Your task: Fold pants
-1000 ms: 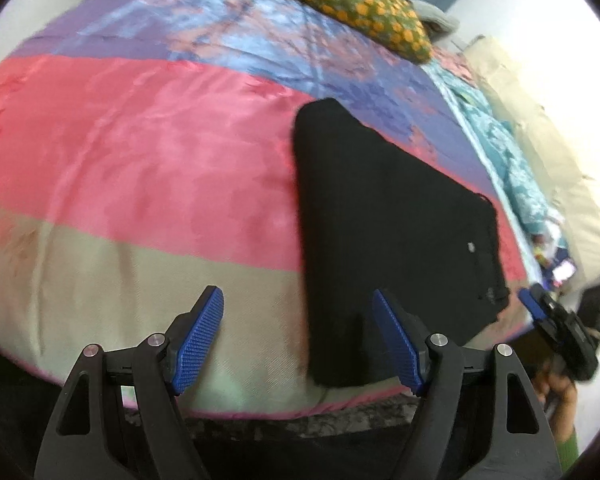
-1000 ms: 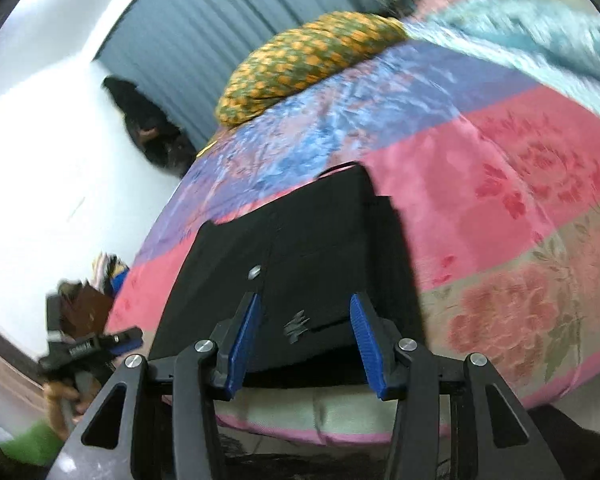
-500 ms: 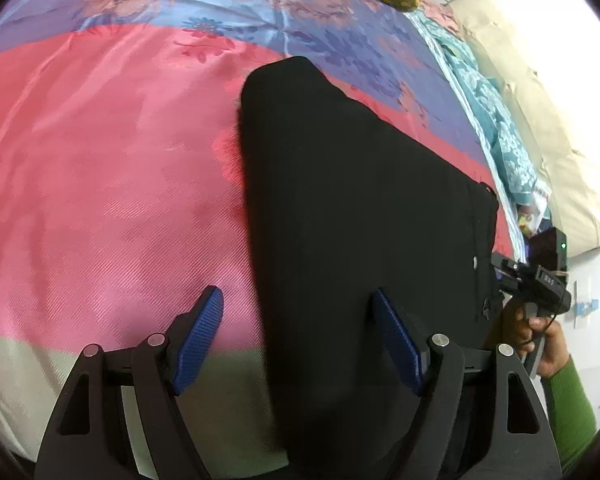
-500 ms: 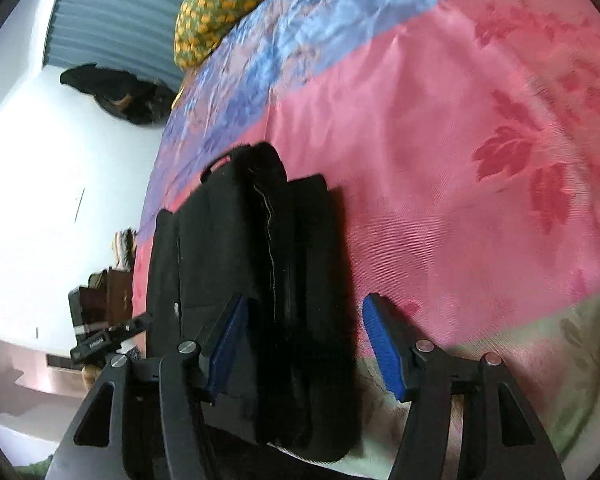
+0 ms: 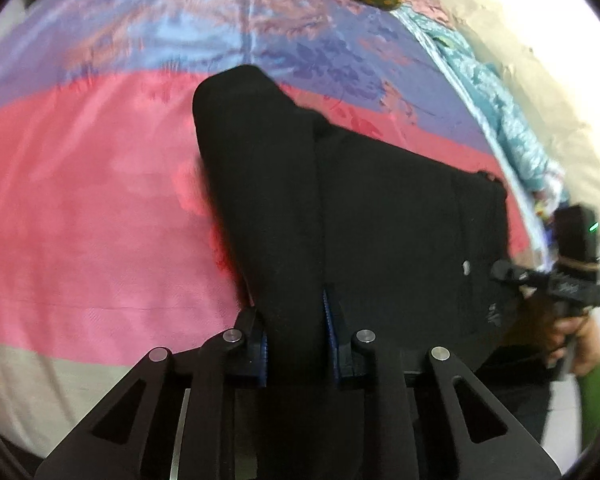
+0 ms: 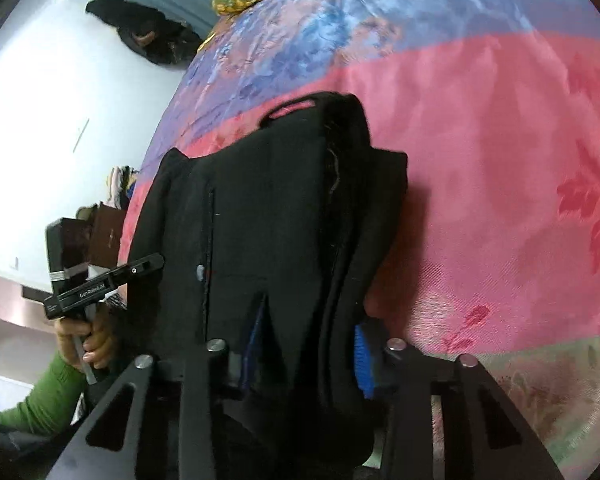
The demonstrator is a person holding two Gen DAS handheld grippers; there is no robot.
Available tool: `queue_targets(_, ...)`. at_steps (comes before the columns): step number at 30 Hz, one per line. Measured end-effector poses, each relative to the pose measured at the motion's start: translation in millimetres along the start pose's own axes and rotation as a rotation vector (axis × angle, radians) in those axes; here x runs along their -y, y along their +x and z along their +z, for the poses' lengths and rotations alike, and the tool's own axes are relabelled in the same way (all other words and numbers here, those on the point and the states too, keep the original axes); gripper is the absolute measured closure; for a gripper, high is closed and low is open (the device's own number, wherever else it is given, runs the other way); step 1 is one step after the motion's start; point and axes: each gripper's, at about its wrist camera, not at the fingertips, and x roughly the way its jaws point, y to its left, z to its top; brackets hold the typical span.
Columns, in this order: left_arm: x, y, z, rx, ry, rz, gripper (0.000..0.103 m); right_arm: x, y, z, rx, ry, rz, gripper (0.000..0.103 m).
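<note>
Left gripper (image 5: 296, 340) clamped on pants (image 5: 380, 220) edge; right gripper (image 6: 304, 352) clamped on waistband. One pants, two grippers, one bedspread (image 5: 92, 200).

Both grippers, left (image 5: 296, 340) and right (image 6: 306, 346), now clamping the folded black fabric pants (image 5: 380, 208), bunching them up off the pink-banded bedspread (image 5: 80, 220).

Black gripper frames (image 5: 296, 344) with silver screws, blue-padded jaws; apparently green sleeve (image 6: 40, 396).
</note>
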Motion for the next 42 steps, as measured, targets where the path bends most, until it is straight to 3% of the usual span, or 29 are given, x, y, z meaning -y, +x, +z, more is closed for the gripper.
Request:
queue_targets(7, -20.4, -47.9, 14.9, 0.096, -0.015, -0.026, 0.083, -56.2, -14.4, 14.7, 0.077, -0.067, 0.076, 0.072)
queue_targets(14, -69.6, -86.4, 76.3, 0.227, -0.063, 0.033, 0.083, -113.8, 5.7, 74.4, 0.164, -0.124, 0.153, 0.072)
queue_targets(19, -93.1, -66.9, 119.7, 0.248, -0.074, 0.100, 0.082, -117.7, 35.4, 119.6, 0.189, -0.119, 0.139, 0.072)
queue_targets(22, -112.2, -13.9, 123.0, 0.137, -0.116, 0.175, 0.069, -98.1, 67.1, 138.8, 0.167, -0.041, 0.058, 0.070)
queue_targets(23, -121.7, 11.9, 118.0, 0.071, -0.134, 0.248, 0.062, -85.8, 81.4, 140.8, 0.140, 0.006, -0.003, 0.067)
queue_targets(24, -127.6, 22.6, 113.2, 0.043, -0.132, 0.294, 0.048, -72.1, 98.0, 143.9, 0.095, 0.053, -0.091, 0.064)
queue_targets(25, -133.3, 31.2, 105.1, 0.056, -0.120, 0.305, 0.044, -58.8, 111.0, 142.2, 0.050, 0.097, -0.154, 0.056)
queue_targets(27, -134.6, 21.2, 98.2, 0.104, -0.135, 0.317, 0.028, -47.3, 113.6, 137.8, 0.073, 0.140, -0.129, 0.051)
queue_targets(31, -129.2, -6.5, 84.9, 0.150, -0.094, 0.377, 0.025, -58.0, 94.2, 130.1, 0.132, 0.076, -0.172, 0.040)
queue_targets(33, -124.4, -21.1, 75.7, 0.182, -0.062, 0.425, 0.016, -63.3, 82.5, 126.0, 0.158, 0.033, -0.228, 0.040)
queue_targets(35, -121.6, -33.0, 69.5, 0.216, -0.048, 0.458, 0.012, -69.2, 65.8, 115.4, 0.183, 0.003, -0.266, 0.024)
queue_targets(40, -107.1, -57.1, 54.2, 0.266, -0.059, 0.486, 0.010, -86.6, 32.7, 76.9, 0.246, -0.057, -0.341, 0.012)
queue_targets(42, -100.3, -67.0, 46.7, 0.286, -0.061, 0.489, 0.010, -94.4, 23.8, 59.1, 0.264, -0.070, -0.378, 0.001)
